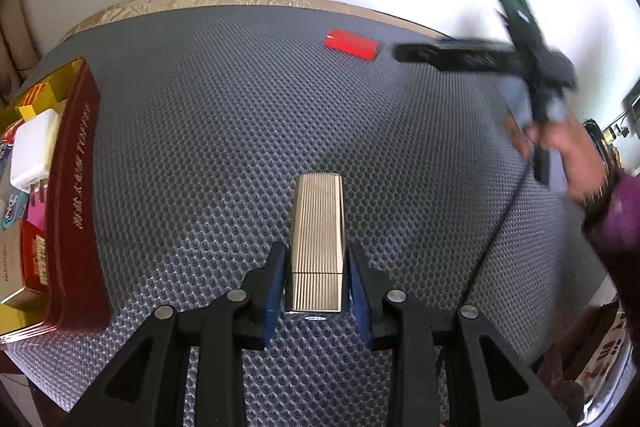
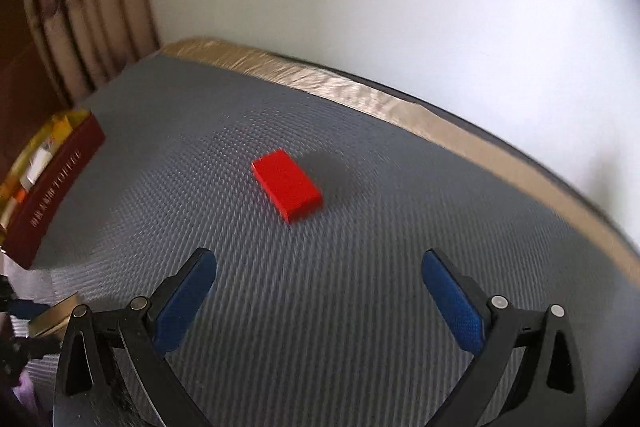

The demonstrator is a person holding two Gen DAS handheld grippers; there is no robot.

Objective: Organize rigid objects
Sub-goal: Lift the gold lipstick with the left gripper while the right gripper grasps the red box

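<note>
My left gripper (image 1: 317, 255) is shut on a ribbed golden metal case (image 1: 318, 227), its blue pads pressing both long sides just above the grey mat (image 1: 224, 115). A small red block (image 1: 351, 44) lies flat near the mat's far edge; in the right wrist view the red block (image 2: 287, 185) sits ahead of my right gripper (image 2: 320, 267), which is open with nothing between its blue pads (image 2: 454, 303). The right gripper (image 1: 404, 51) also appears blurred at the far right, just right of the red block. The golden case (image 2: 54, 315) shows at the lower left.
A dark red box (image 1: 74, 187) at the mat's left edge holds a white charger (image 1: 34, 151), a yellow piece and printed packets; the red box (image 2: 56, 187) is also at the left. A hand and purple sleeve (image 1: 616, 211) are at the right. A tan border (image 2: 400, 99) edges the mat before a white wall.
</note>
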